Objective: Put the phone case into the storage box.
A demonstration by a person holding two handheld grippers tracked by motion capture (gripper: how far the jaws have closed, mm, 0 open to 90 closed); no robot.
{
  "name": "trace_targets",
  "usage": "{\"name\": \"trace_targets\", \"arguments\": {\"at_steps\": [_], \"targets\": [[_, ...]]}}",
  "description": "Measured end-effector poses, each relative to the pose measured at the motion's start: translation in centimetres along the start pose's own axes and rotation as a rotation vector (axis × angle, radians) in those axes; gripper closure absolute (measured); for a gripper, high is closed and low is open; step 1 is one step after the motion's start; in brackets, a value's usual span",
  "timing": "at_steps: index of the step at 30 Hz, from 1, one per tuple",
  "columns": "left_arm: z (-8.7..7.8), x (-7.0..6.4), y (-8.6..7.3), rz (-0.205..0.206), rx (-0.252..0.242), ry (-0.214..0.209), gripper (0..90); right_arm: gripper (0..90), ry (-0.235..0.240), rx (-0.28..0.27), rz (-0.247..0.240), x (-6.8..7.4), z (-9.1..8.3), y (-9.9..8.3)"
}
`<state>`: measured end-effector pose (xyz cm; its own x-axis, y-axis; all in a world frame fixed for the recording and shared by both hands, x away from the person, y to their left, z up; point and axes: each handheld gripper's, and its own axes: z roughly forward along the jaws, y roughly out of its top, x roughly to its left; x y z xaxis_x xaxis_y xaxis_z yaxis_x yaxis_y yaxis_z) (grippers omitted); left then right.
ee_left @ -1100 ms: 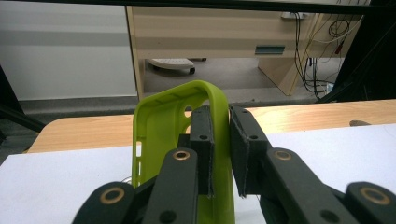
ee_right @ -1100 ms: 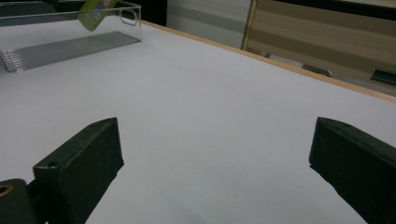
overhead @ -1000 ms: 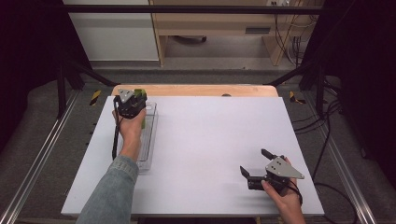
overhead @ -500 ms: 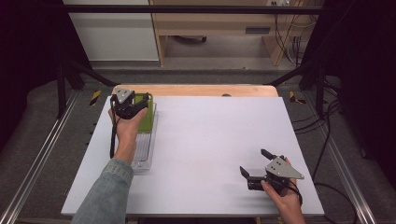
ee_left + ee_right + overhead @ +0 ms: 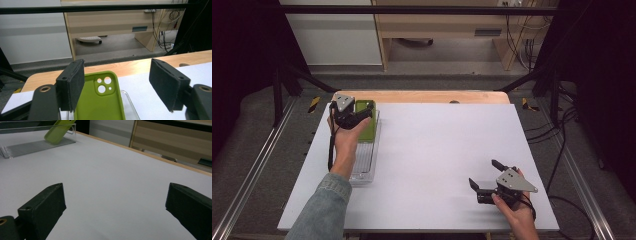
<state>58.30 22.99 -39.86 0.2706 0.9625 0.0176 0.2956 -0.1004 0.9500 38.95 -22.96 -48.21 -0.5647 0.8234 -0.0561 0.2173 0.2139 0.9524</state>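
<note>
High view: we see the left gripper (image 5: 362, 116) held over the far left corner of the white table (image 5: 437, 150), above a green phone case (image 5: 366, 127) that leans in a clear plastic tray (image 5: 362, 170). Left gripper view: its jaws stand spread wide, and the green phone case (image 5: 100, 102) rises between them without touching either pad; we note the camera cut-outs near its top edge. The right gripper (image 5: 484, 176) rests at the near right of the table, jaws likewise spread and holding nothing. Right gripper view: we find the case (image 5: 58, 131) tilted against the tray (image 5: 30, 146) wall, well apart.
</note>
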Motion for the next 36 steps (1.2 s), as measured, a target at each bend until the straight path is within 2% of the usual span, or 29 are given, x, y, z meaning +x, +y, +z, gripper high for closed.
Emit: {"name": "trace_targets", "arguments": {"at_steps": [19, 27, 36], "targets": [[0.0, -0.8, 0.1, 0.01, 0.009, -0.029, 13.5, 2.8, -0.001, 0.0, -0.001, 0.0, 0.0, 0.0], [-0.1, -1.1, 0.2, 0.019, -0.014, -0.048, 9.0, 2.8, 0.0, 0.0, -0.001, 0.0, 0.0, 0.0], [-0.2, -1.5, 0.2, 0.03, -0.019, -0.079, 4.3, 2.8, 0.0, 0.0, -0.003, 0.0, 0.0, 0.0]]}}
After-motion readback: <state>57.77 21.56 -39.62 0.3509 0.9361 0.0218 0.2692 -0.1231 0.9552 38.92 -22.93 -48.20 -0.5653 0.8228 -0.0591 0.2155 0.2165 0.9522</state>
